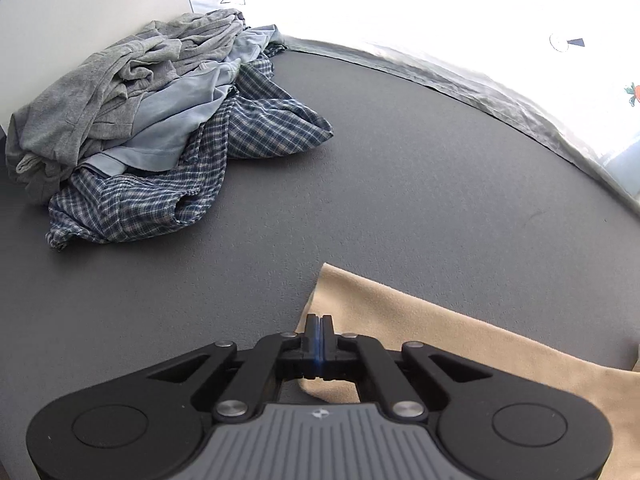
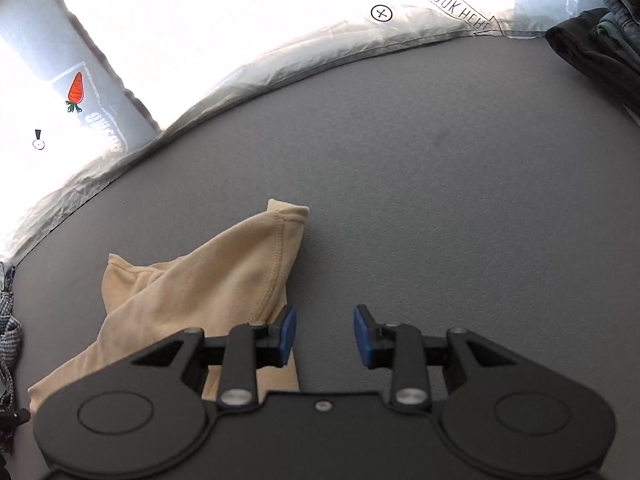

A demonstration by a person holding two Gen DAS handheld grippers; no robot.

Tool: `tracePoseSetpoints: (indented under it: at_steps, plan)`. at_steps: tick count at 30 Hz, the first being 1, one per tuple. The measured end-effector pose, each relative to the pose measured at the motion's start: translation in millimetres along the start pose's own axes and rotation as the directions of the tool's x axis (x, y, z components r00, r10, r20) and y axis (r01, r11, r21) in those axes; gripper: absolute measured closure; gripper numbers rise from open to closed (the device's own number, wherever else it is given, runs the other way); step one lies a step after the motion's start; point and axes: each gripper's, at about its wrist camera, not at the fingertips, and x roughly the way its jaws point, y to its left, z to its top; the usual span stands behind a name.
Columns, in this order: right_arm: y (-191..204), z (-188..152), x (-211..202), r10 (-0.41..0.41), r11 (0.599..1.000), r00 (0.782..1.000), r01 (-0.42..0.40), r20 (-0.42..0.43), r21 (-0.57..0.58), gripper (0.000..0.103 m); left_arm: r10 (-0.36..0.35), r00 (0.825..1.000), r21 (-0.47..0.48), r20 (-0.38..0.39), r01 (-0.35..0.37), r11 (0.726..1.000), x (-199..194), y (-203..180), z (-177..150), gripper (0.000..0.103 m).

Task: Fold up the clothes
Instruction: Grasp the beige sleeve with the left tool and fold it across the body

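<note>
Left wrist view: a grey table (image 1: 400, 168) fills most of the scene, with bright white sheeting bunched along its far edge. At the far left a pile of clothes (image 1: 160, 120) sits against a white wall, grey garments on top, a pale blue one in the middle, and a blue checked shirt spilling out toward the open table. Nearer, a beige garment (image 1: 460, 340) lies flat at the lower right, its corner reaching under the left gripper (image 1: 319, 326). That gripper's jaws are pressed together, and the beige edge runs right up to them and under them, so it looks pinched between them.

From the right wrist, the same beige cloth (image 2: 208, 280) is bunched up, a stitched hem rising to a folded tip. The right gripper (image 2: 325, 334) stands partly open over bare table, nothing between its blue pads (image 2: 289, 334); the left pad sits just beside the cloth. Dark folded clothes (image 2: 600, 36) lie at the far right.
</note>
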Motion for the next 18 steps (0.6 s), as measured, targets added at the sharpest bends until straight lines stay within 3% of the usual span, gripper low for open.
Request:
tracePoseSetpoints:
  at_steps: [6,10,14,18]
  plan:
    - [-7.3,11.8,19.0,0.129,0.977,0.992,-0.125,-0.013,0.171,0.059,-0.051,0.999,-0.008,0.01,0.051,0.999,-13.0,21.2,5.5,0.101]
    - [0.4,14.6,27.4,0.106,0.981,0.994,-0.102,-0.014,0.167,0.058,-0.09,0.995,-0.032,-0.044,0.089,0.996,4.7,25.9,-6.0,0.058]
    - [2.5,14.8,28.3,0.097,0.985,0.995,-0.095,-0.009,0.141,0.056,-0.084,0.995,0.005,-0.046,0.084,0.996,17.3,16.9,-13.5,0.047]
    - [3.7,14.7,28.6,0.091,0.989,0.996,-0.09,-0.002,0.115,0.055,-0.096,0.995,0.037,-0.033,0.097,0.995,25.0,4.2,-17.3,0.044]
